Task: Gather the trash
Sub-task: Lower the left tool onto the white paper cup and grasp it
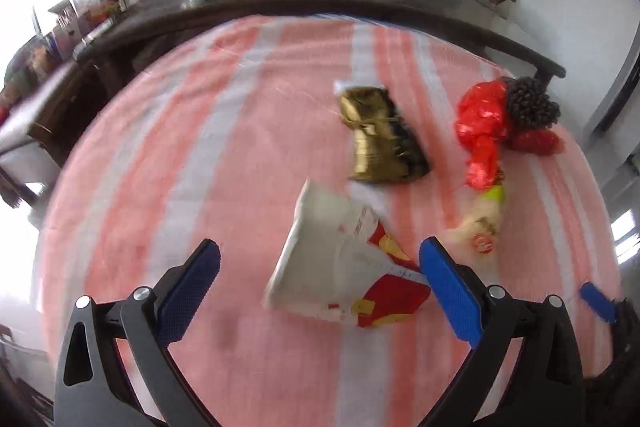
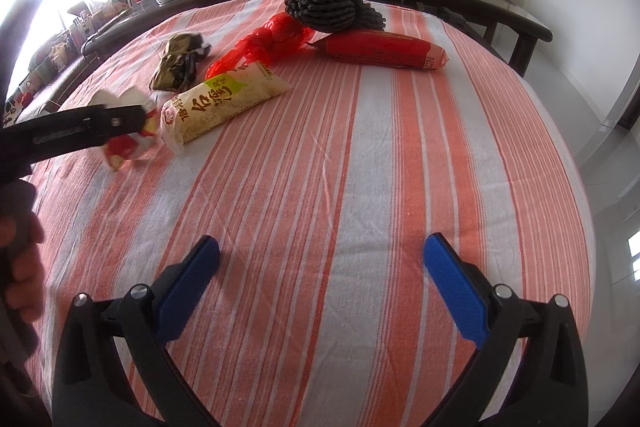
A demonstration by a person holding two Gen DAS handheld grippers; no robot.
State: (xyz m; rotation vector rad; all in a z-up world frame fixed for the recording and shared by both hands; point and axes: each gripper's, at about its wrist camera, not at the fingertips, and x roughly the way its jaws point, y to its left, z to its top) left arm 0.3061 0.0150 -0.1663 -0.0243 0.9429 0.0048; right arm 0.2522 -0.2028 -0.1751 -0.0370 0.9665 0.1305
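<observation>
Left tongs (image 1: pixel 320 267) spread astride white wrapper (image 1: pixel 340 259); striped cloth (image 2: pixel 360 187) beyond bare.

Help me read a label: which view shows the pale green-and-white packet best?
The right wrist view. There the pale packet lies sharp and whole on the striped cloth, its large printed characters facing the camera. The left wrist view shows it only blurred, beyond the open left gripper; no print is readable.

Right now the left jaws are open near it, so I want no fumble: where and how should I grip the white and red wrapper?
Grip the white and red wrapper across its crumpled red end, descending from above; it lies nearly flat on the striped cloth.
</observation>
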